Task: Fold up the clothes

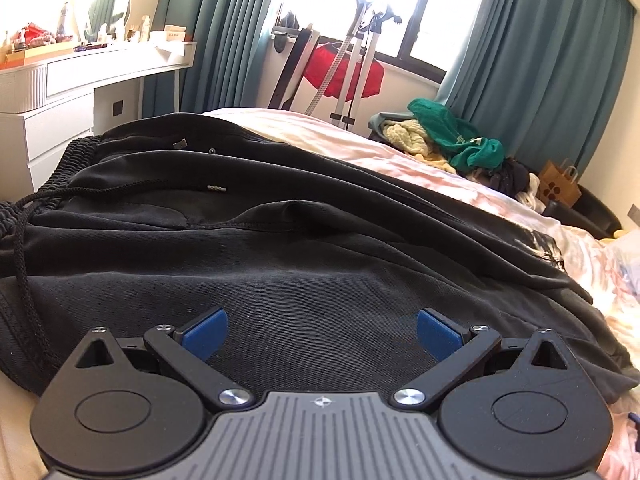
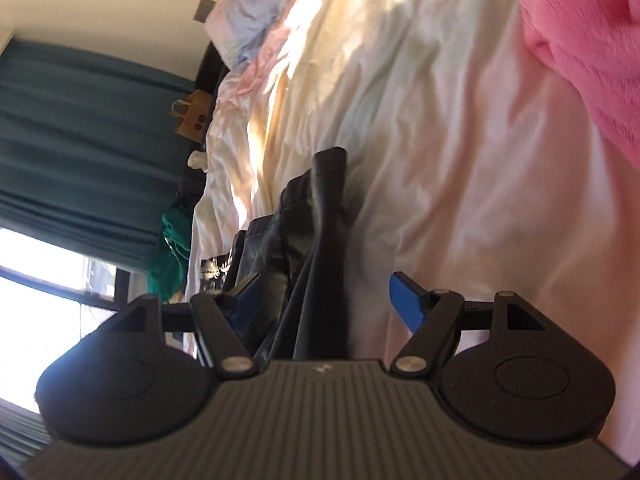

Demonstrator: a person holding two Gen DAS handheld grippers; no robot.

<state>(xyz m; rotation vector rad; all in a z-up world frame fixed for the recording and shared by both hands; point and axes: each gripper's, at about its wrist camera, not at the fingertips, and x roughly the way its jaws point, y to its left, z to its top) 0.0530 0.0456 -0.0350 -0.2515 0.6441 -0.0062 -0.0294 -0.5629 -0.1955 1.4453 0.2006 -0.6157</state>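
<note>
Black trousers (image 1: 256, 240) with an elastic waistband and a drawstring (image 1: 24, 248) lie spread across the bed, waistband at the left. My left gripper (image 1: 322, 330) is open, low over the black cloth, with nothing between its blue pads (image 1: 206, 330). In the right wrist view the camera is rolled sideways. My right gripper (image 2: 326, 298) is open, and a bunched fold of the black trousers (image 2: 316, 240) lies between its blue pads (image 2: 406, 300) without being pinched.
The bed has a pale pink and cream sheet (image 1: 400, 152). A pile of green, cream and dark clothes (image 1: 448, 140) sits at its far side. A pink fluffy item (image 2: 588, 40) lies on the bed. A white dresser (image 1: 60, 96) stands left, teal curtains (image 1: 540, 60) behind.
</note>
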